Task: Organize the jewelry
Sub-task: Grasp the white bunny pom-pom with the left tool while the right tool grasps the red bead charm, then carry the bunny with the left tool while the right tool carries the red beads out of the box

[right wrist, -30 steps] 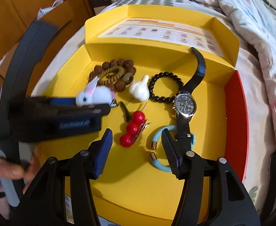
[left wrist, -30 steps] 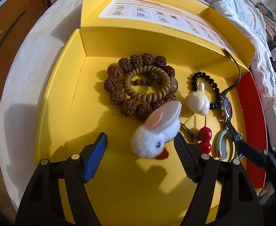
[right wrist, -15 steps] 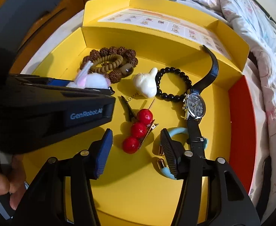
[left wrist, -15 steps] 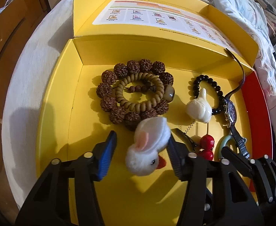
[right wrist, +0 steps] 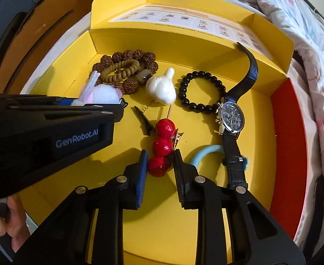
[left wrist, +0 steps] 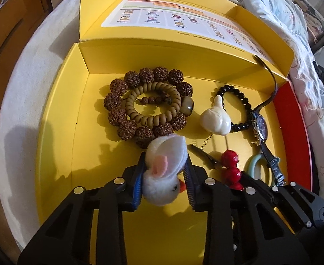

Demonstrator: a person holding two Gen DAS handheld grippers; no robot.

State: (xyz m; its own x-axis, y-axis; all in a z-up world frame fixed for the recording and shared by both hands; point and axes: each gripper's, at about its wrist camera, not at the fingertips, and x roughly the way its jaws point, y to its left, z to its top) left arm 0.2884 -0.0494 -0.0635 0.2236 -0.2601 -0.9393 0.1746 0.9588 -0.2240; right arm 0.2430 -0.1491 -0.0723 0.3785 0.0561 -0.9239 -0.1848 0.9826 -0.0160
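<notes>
Yellow box (left wrist: 58, 119), lid open, on a bed. Left tongs (left wrist: 164, 172): jaws closing on the plush rabbit (left wrist: 164, 176), pads against its sides. Right tongs (right wrist: 159, 165): jaws closing around the red bead hair clip (right wrist: 162, 145), nearest bead between them. Beside these: wristwatch (right wrist: 230, 116), black bead bracelet (right wrist: 200, 90).

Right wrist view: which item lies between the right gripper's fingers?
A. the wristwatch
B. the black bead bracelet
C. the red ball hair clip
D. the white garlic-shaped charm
C. The red ball hair clip has its nearest ball between the closing jaws of the right gripper; the black bead bracelet, wristwatch and white garlic-shaped charm lie farther off.
</notes>
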